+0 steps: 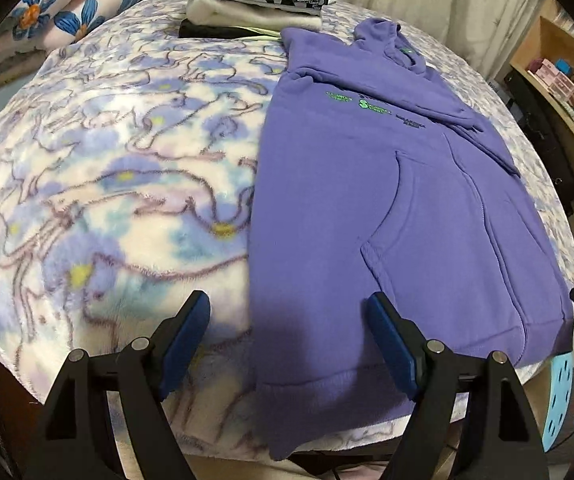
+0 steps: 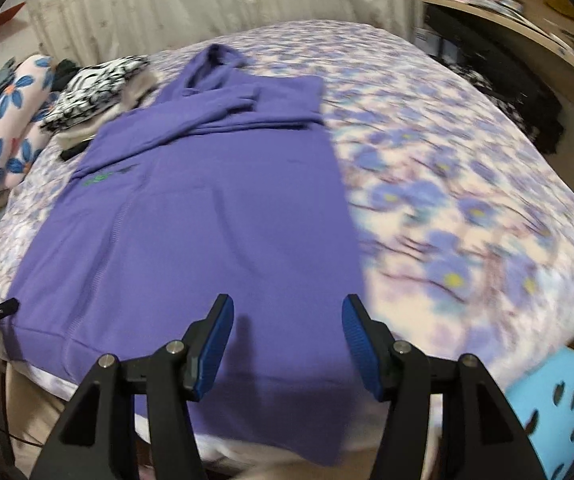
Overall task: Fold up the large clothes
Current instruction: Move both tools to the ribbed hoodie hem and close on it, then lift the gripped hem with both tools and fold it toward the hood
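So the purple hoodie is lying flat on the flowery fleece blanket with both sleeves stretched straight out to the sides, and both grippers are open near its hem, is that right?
Not quite. The sleeves are not stretched out: the right wrist view shows them folded in across the chest of the purple hoodie. The rest holds: it lies flat on the flowery fleece blanket, and the left gripper and right gripper are open near its hem.

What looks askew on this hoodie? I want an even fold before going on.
The purple hoodie lies mostly flat on the floral blanket, sleeves folded in. Its hem hangs over the bed's near edge, and the hood is bunched, leaning to one side. Nothing looks spilled or damaged.
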